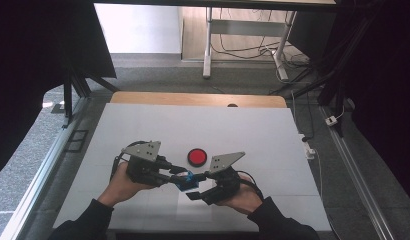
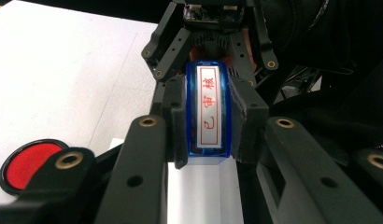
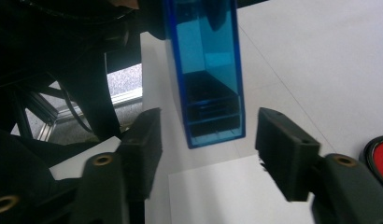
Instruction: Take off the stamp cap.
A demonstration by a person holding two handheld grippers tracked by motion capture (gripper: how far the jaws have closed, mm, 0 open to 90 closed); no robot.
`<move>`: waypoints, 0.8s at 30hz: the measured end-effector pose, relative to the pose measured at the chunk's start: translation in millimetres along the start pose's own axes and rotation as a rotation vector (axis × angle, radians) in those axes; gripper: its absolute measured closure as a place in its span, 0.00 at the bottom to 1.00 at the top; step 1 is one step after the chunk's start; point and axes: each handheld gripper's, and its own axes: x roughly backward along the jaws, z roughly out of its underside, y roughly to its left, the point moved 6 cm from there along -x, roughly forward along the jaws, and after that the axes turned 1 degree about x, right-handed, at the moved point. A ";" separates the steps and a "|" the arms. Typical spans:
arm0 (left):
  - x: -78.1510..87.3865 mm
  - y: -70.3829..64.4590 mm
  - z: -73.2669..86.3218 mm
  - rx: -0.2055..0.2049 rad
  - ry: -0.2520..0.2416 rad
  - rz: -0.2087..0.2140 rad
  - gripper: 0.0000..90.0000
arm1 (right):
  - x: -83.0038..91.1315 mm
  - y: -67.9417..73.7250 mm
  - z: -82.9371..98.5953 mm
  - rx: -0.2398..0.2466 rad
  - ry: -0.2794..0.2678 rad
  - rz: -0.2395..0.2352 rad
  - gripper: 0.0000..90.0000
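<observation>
Just above the near middle of the bench [image 1: 143,125], the left tool [image 2: 209,116] clamps a blue stamp [image 2: 208,112] between its two pads [image 2: 179,123], one pressed to each long side. In the left gripper view the stamp's white face is turned to the camera, with a red frame and red characters running down it, and the clear blue case shows all round that face. Its lower end hangs past the pads, over a white sheet [image 2: 203,196] lying flat on the bench.

Facing it is the right tool [image 3: 206,149], jaws spread wide apart. In the right gripper view the stamp [image 3: 206,70] hangs between those spread jaws, its blue end near their tips, and neither jaw touches it; the sheet [image 3: 217,191] lies under them.

From the high view, the left tool [image 1: 179,176] and right tool [image 1: 195,186] meet nose to nose at the stamp [image 1: 187,180], each held in one hand, forearms in dark sleeves.

Beyond the tools sits a round red pad [image 1: 197,156] with a black rim, on the bench and apart from the stamp.
</observation>
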 end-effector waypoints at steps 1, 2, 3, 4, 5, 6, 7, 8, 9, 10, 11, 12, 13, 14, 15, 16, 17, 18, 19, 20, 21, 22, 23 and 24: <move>0.0 0.0 0.0 0.000 0.000 0.000 0.78 | 0.1 0.5 -0.3 0.002 0.000 -0.003 0.50; 0.1 -0.1 0.1 -0.003 -0.001 0.000 0.78 | -0.1 1.3 -0.7 0.000 -0.001 -0.011 0.52; 0.3 -0.1 0.1 -0.005 -0.002 0.000 0.78 | -0.2 1.4 -0.9 0.000 -0.001 -0.013 0.54; 0.4 0.0 0.1 -0.007 -0.004 0.001 0.78 | -0.3 1.7 -1.3 0.002 -0.004 -0.015 0.56; 0.5 0.0 0.0 -0.008 -0.005 0.002 0.78 | -0.5 2.0 -1.4 0.004 -0.004 -0.020 0.58; 0.5 0.0 0.0 -0.008 -0.005 0.002 0.78 | -0.5 2.0 -1.4 0.004 -0.004 -0.020 0.58; 0.7 -0.2 0.1 -0.013 -0.008 0.004 0.78 | -0.6 2.5 -1.8 0.006 -0.007 -0.027 0.61; 0.8 -0.1 0.1 -0.014 -0.009 0.005 0.78 | -0.6 2.7 -1.9 0.003 -0.009 -0.034 0.63; 0.8 -0.1 0.1 -0.014 -0.009 0.005 0.78 | -0.6 2.7 -2.0 0.002 -0.008 -0.039 0.63; 0.5 -0.3 0.4 -0.017 -0.008 0.008 0.78 | -0.5 2.8 -2.2 0.002 -0.013 -0.041 0.65; 0.5 -0.3 0.4 -0.017 -0.008 0.008 0.78 | -0.3 2.8 -2.5 -0.001 -0.015 -0.045 0.65; 0.0 -0.5 0.5 -0.020 -0.008 0.011 0.78 | -0.1 2.7 -2.6 -0.003 -0.014 -0.053 0.66; 0.0 -0.5 0.5 -0.020 -0.008 0.011 0.78 | 0.0 2.7 -2.7 -0.003 -0.016 -0.055 0.67; -0.2 -0.6 0.5 -0.022 -0.007 0.015 0.78 | 0.0 2.7 -2.7 -0.003 -0.016 -0.055 0.67; -0.4 -0.8 0.5 -0.024 -0.008 0.017 0.78 | 0.2 2.8 -3.0 -0.001 -0.019 -0.057 0.68; -0.7 -1.0 0.4 -0.027 -0.006 0.016 0.78 | 0.2 2.9 -3.2 0.000 -0.019 -0.063 0.70; -0.7 -1.3 0.2 -0.027 -0.008 0.019 0.78 | 0.2 3.1 -3.3 0.000 -0.020 -0.066 0.71; -0.7 -1.3 0.2 -0.027 -0.008 0.019 0.78 | 0.3 3.2 -3.4 0.002 -0.022 -0.067 0.72; -0.7 -1.5 0.0 -0.029 -0.011 0.021 0.78 | 0.3 3.4 -3.6 0.003 -0.023 -0.067 0.73; -0.7 -1.6 0.0 -0.029 -0.012 0.022 0.78 | 0.3 3.5 -3.6 0.004 -0.023 -0.070 0.73; -0.5 -1.8 -0.2 -0.031 -0.015 0.024 0.78 | 0.4 3.6 -3.7 0.006 -0.026 -0.073 0.73; -0.5 -1.8 -0.2 -0.031 -0.015 0.024 0.78 | 0.3 3.7 -3.8 0.005 -0.031 -0.072 0.73; -0.1 -1.7 -0.4 -0.031 -0.020 0.027 0.78 | 0.6 3.8 -3.9 0.005 -0.036 -0.075 0.73; -0.1 -1.7 -0.4 -0.031 -0.020 0.027 0.78 | 0.8 3.7 -3.9 0.005 -0.036 -0.076 0.74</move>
